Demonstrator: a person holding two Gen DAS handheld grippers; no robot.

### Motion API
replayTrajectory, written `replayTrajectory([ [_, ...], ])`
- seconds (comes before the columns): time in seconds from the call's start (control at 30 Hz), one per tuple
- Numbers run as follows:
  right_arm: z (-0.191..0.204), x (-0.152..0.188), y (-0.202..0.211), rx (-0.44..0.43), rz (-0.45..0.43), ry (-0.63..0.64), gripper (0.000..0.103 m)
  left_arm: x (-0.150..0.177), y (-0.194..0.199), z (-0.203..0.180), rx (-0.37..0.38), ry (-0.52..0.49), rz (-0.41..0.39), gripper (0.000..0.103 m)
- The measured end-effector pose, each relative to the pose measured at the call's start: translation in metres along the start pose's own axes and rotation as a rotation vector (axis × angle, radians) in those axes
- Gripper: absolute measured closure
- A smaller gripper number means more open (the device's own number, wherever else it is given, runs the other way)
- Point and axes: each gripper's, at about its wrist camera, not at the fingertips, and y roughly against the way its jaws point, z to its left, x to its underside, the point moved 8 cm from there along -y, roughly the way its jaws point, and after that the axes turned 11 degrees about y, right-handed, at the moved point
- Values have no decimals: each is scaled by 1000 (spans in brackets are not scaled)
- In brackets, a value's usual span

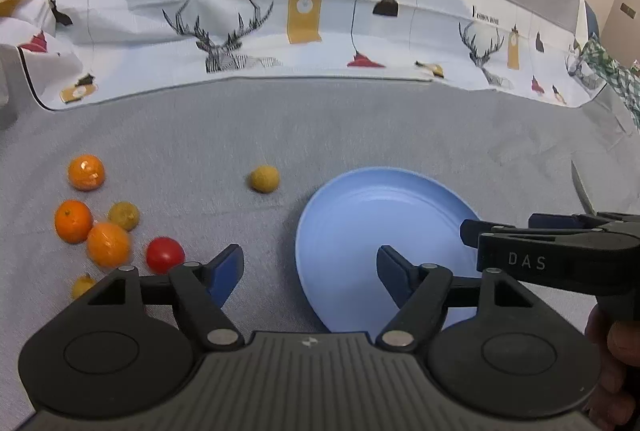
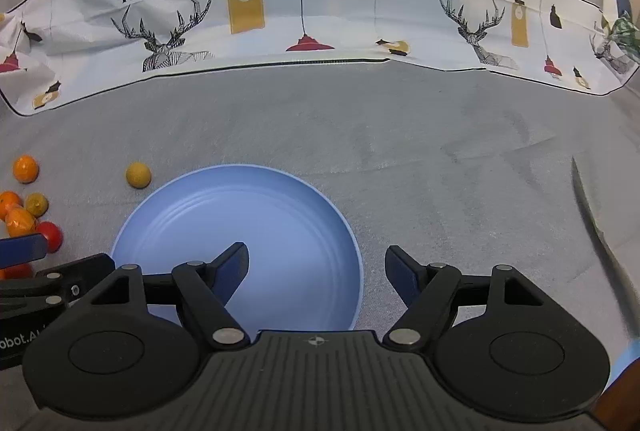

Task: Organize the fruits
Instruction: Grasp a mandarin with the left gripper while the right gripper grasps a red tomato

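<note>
The round pale-blue plate (image 2: 240, 215) holds nothing; the small orange, yellow and red fruits (image 1: 108, 243) lie loose on the grey cloth (image 1: 360, 127), perhaps one more at the frame's edge. The left gripper (image 1: 310, 265) and right gripper (image 2: 318, 267) both gape wide, holding nothing, so the sorting is all still to do.

Smooth glossy blue plate (image 2: 240, 215), perhaps plastic, on matt grey woven cloth (image 2: 400, 151).

You see a pale blue plate (image 2: 240, 207) at the centre of the right wrist frame, on a plain grey cloth (image 2: 400, 135). At the left of the left wrist frame lie three bright orange fruits (image 1: 86, 172), a red tomato (image 1: 165, 254) and dull yellow fruits (image 1: 264, 179). Across the top runs a white banner (image 1: 132, 23) printed with black line-drawn deer, mustard panels, red and black lamps and black lettering. Your grippers are black with dark blue fingers (image 1: 228, 269).
</note>
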Motion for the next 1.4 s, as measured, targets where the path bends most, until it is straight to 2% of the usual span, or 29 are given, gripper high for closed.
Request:
replayTrajectory([
  [0.03,3,-1,2,-4,-10,-3,28,-3,5,2,6,0,-16,35],
  [0.07,5,-3,3,-11,-20,-4,31,-8,11,5,13,2,-33,55],
  [0.1,8,-6,6,-22,-34,-7,38,-13,19,10,26,6,-49,68],
  [0.13,13,-10,9,-39,-55,-12,44,-20,28,16,44,9,-66,93],
  [0.17,17,-14,12,-59,-72,-14,64,-28,37,22,48,4,-84,103],
  [0.2,22,-18,16,-84,-89,-16,80,-38,45,30,43,-8,-108,103],
  [0.23,29,-23,20,-117,-110,-20,85,-49,53,40,29,-19,-141,103],
  [0.3,47,-35,33,-185,-167,-6,87,-72,61,70,-18,10,-189,103],
  [0.37,67,-46,46,-235,-201,47,87,-87,62,107,-41,119,-212,103],
  [0.43,93,-51,55,-326,-215,83,86,-87,58,141,-79,187,-261,103],
  [0.5,122,-50,57,-399,-213,122,86,-81,44,172,-168,258,-183,103],
  [0.6,164,-46,50,-473,-173,167,85,-76,40,194,-91,435,-143,93],
  [0.73,201,-36,28,-544,-55,125,84,-67,27,201,-96,463,-82,90],
  [0.8,215,-34,19,-560,-16,102,78,-67,25,204,-81,481,-75,81],
  [0.83,221,-34,16,-560,-10,98,74,-67,23,205,-76,488,-71,70],
  [0.87,225,-35,11,-555,-5,96,61,-66,21,206,-71,492,-62,60],
  [0.9,229,-37,6,-542,4,94,47,-65,16,209,-67,494,-51,56],
  [0.97,235,-36,-3,-526,30,93,41,-64,5,215,-61,498,-26,52],
  [1.17,242,-33,-22,-531,78,81,44,-64,-20,216,-52,507,15,52],
  [1.23,241,-32,-22,-541,73,87,51,-62,-30,214,-89,468,40,52],
  [1.3,239,-32,-21,-547,72,89,63,-58,-42,212,-105,449,76,53],
  [1.37,234,-31,-23,-538,85,82,71,-56,-49,210,-105,444,98,53],
  [1.4,231,-29,-25,-538,98,72,71,-55,-51,209,-113,433,101,53],
])
